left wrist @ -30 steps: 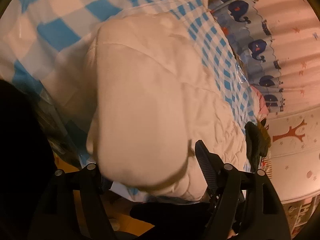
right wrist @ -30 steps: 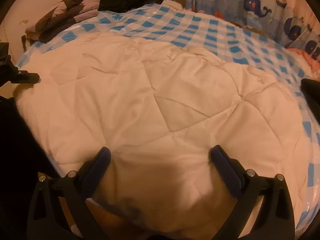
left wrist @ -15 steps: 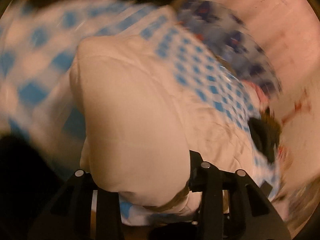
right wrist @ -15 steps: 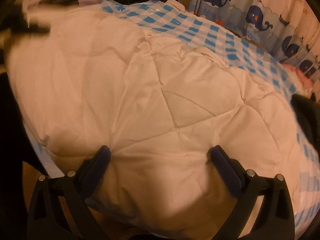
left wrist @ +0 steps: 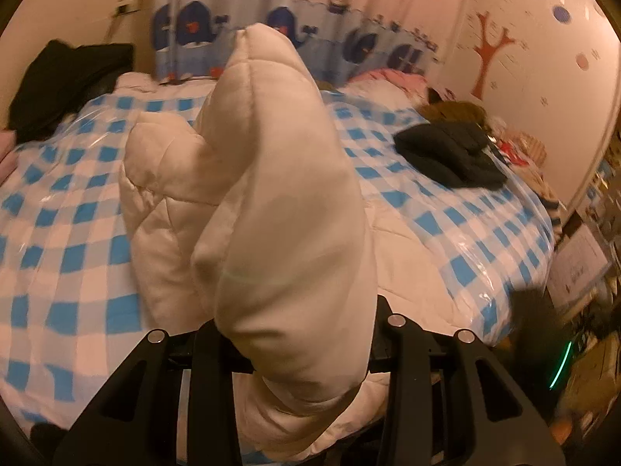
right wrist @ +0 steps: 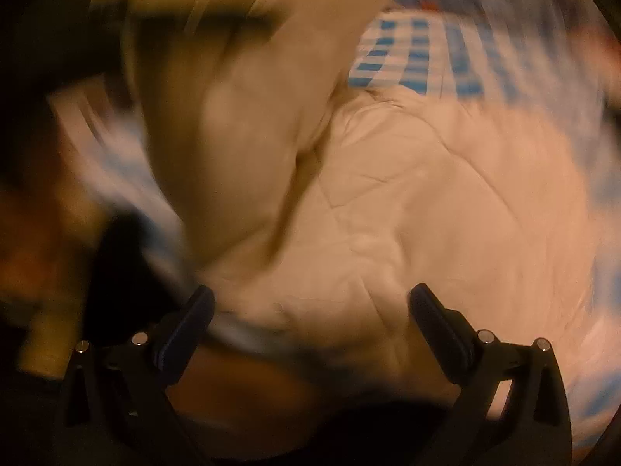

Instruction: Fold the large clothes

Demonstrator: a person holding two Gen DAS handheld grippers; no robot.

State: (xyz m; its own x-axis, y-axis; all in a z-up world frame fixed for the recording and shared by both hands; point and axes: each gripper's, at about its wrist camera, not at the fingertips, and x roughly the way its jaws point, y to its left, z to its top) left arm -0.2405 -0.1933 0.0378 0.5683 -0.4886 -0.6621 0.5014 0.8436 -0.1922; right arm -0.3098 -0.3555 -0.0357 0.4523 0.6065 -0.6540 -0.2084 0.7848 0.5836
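A large white quilted garment lies on a bed with a blue-and-white checked cover. My left gripper is shut on a thick fold of the garment and holds it raised above the bed; the fabric hides the fingertips. In the blurred right wrist view the garment spreads over the bed, with the lifted part rising at the left. My right gripper is open and empty, its fingers just above the garment's near edge.
Dark clothes lie on the bed at the back left and right. A whale-print curtain hangs behind the bed. Clutter stands beside the bed at the right.
My left gripper has closed on the garment's fold, lifted it and swung up to face across the bed. My right gripper stayed open and moved quickly; its view has blurred.
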